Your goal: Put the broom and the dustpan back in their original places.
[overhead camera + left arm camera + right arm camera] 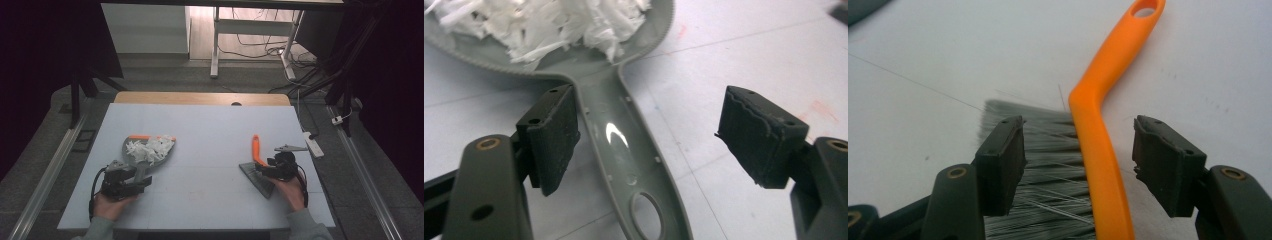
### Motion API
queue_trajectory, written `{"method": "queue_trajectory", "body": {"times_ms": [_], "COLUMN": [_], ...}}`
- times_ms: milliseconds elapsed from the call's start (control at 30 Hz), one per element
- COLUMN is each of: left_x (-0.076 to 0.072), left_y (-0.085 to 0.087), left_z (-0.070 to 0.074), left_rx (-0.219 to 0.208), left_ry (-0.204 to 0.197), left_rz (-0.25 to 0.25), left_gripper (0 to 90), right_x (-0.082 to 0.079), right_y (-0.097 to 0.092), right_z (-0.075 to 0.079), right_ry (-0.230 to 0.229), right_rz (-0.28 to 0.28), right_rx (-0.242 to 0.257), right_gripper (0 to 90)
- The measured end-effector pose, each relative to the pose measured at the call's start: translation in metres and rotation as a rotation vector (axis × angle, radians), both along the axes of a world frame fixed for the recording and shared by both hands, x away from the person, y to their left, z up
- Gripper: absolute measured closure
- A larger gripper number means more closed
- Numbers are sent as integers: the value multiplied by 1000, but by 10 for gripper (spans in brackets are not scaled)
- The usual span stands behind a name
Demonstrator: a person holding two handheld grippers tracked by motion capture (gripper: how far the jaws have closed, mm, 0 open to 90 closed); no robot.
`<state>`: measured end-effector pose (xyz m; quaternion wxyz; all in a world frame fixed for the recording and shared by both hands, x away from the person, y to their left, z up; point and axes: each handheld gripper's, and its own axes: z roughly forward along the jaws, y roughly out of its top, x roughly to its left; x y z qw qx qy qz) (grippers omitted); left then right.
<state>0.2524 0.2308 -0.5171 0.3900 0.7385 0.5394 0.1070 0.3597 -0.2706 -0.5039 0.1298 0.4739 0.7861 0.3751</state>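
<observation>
A grey dustpan (pixel 128 145) lies at the left of the white table, with a heap of white paper shreds (pixel 150 148) in it and an orange strip along its far lip. My left gripper (pixel 142 176) is open, its jaws on either side of the dustpan's handle (pixel 624 145). The handle runs close by the left pad (pixel 551 135), and the shreds (pixel 549 25) lie beyond. At the right lies a brush with an orange handle (pixel 256 146) and grey bristles (pixel 1043 165). My right gripper (pixel 263 168) is open and straddles the orange handle (pixel 1098 130), the pads clear of it.
The white board (pixel 215 125) covers a wooden table whose far edge shows. A white power strip (pixel 313 143) lies off the table's right edge. Metal rails run along the floor on both sides, and a desk frame with cables stands beyond.
</observation>
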Motion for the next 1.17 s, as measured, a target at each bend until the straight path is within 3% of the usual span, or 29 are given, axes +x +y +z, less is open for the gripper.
{"method": "queue_trajectory", "body": {"times_ms": [133, 267, 433, 667, 867, 1167], "left_x": [-1, -3, -10, -17, -17, -16], "left_y": [4, 12, 22, 25, 21, 23], "left_z": [2, 5, 5, 6, 5, 4], "left_rx": [4, -2, -10, -36, -29, -30], "left_ry": [-12, -32, -40, -57, -53, -50], "left_rz": [-49, -52, -51, -105, -128, -119], "left_gripper": [255, 255, 255, 261, 264, 266], "right_x": [-10, -21, -33, -52, -56, -55], "right_y": [0, 2, 1, -6, -10, -9], "right_z": [6, 8, 9, 9, 6, 6], "right_ry": [-65, -103, -137, -197, -207, -239], "right_rz": [68, 150, 206, 281, 302, 304], "right_rx": [24, 24, 21, 8, 1, -8], "right_gripper": [384, 401, 413, 424, 424, 424]}}
